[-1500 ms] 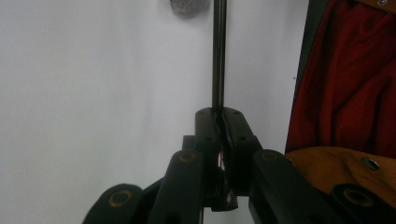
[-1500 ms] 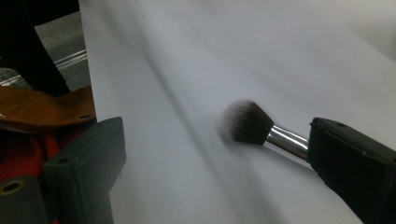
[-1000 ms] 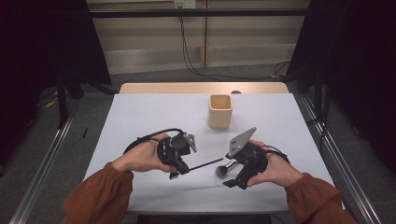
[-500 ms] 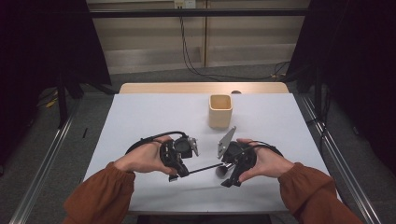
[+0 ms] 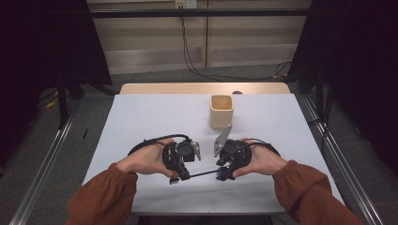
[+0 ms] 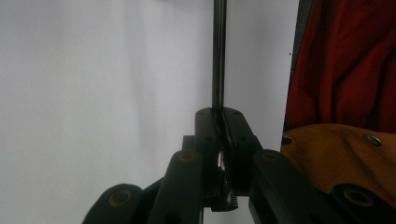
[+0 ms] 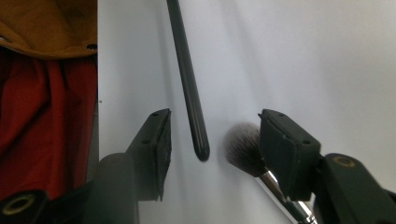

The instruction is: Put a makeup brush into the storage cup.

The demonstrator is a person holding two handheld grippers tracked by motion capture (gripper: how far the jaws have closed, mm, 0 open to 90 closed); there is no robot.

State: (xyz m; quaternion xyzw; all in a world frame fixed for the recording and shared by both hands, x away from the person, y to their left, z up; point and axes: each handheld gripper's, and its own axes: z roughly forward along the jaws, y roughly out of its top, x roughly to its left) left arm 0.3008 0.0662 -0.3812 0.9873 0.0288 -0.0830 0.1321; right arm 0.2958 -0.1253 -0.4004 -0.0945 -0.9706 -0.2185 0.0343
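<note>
Left gripper (image 5: 179, 176) is clamped shut on one end of a thin dark handle (image 5: 202, 174). In the left gripper view the pads (image 6: 232, 126) meet on it and the shaft runs straight out ahead. My read is that the left is just the fixture, holding the handle level above the table (image 5: 150, 112) so its free end is presented sideways to the other hand.

Right gripper (image 5: 222, 173) faces it, near the table's front edge. Its jaws have just been closing. The handle's rounded tip (image 7: 201, 149) sits between them with a gap to each pad, so there's no grip yet and they're partly open around it. This looks like a handover or regrip in progress.

A brush head (image 7: 243, 149) with pale-tipped bristles sits just beside the right gripper's far jaw, and its metal ferrule runs under that jaw. I can't tell if it lies on the table or is a separate brush. There's a risk of the jaw catching the bristles as it closes.

The wooden cup (image 5: 221, 111) stands upright beyond both hands, mid-table, well apart from the handle. It's the likely drop-in target, which would explain taking the handle by its end.
</note>
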